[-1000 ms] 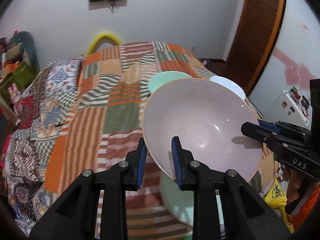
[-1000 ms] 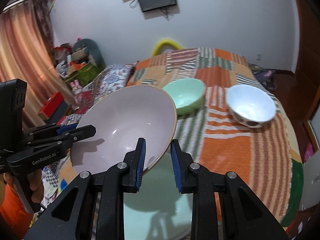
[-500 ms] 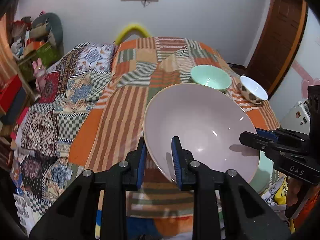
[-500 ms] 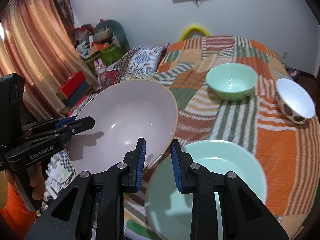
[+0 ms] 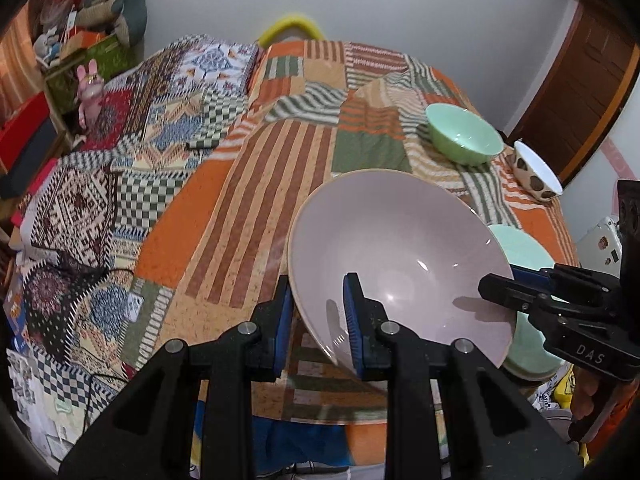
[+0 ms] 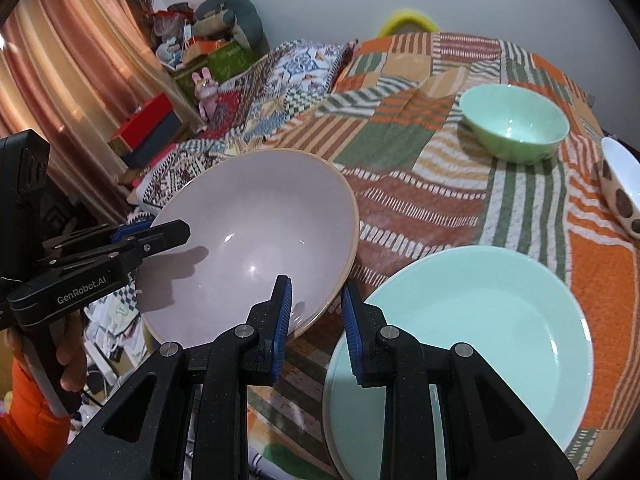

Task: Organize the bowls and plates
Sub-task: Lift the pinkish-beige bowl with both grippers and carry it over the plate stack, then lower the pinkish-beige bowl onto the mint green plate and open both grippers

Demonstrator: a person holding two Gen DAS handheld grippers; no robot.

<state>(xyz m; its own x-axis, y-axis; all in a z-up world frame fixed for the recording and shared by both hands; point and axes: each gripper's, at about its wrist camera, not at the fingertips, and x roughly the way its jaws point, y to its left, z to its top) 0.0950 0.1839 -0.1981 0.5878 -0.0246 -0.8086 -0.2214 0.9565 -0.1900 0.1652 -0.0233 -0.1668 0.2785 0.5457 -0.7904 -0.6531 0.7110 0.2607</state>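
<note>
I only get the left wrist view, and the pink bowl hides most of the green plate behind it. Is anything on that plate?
Observer: No. In the right wrist view the whole plate shows, and it is bare.
Operator: Is the bowl over it?
Observer: No. The pink bowl hangs tilted to the plate's left, with quilt showing between them.
Operator: How do the right tongs hold it?
Observer: The right tongs pinch the rim, one pad inside the bowl and one outside.
</note>
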